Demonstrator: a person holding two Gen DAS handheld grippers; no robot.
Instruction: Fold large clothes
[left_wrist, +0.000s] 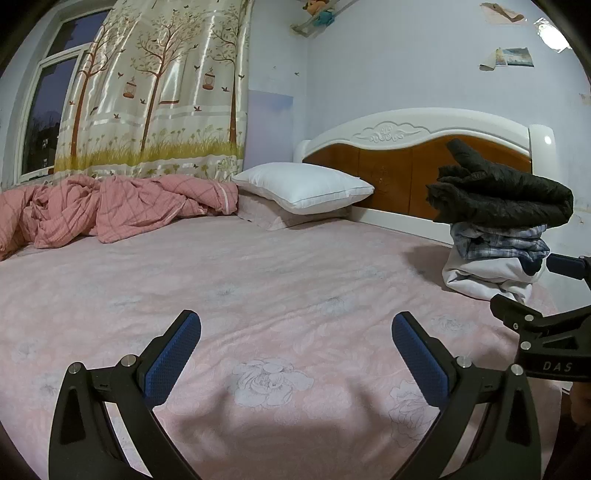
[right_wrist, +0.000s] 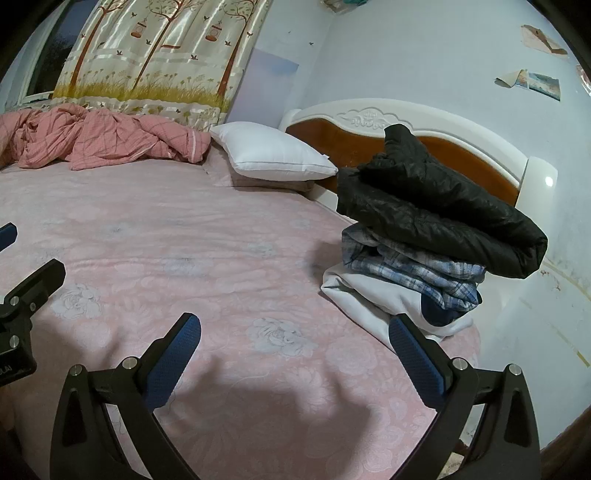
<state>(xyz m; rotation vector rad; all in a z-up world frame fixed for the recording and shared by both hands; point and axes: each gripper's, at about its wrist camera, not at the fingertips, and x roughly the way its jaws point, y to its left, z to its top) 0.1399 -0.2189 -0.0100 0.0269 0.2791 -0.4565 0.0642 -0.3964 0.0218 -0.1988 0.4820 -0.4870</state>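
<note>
Dim cool light; soft shadows on bedsheet (left_wrist: 258, 280); fisheye-warped edges.

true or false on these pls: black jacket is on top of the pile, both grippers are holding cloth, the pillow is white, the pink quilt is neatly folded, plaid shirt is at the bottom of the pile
1. The black jacket tops the pile. True.
2. Both grippers hold cloth. False: the left gripper and the right gripper are open and empty over the bed sheet.
3. The pillow is white. True.
4. The pink quilt is neatly folded. False: it lies crumpled by the curtain.
5. The plaid shirt is at the bottom. False: a white garment lies under it.
</note>
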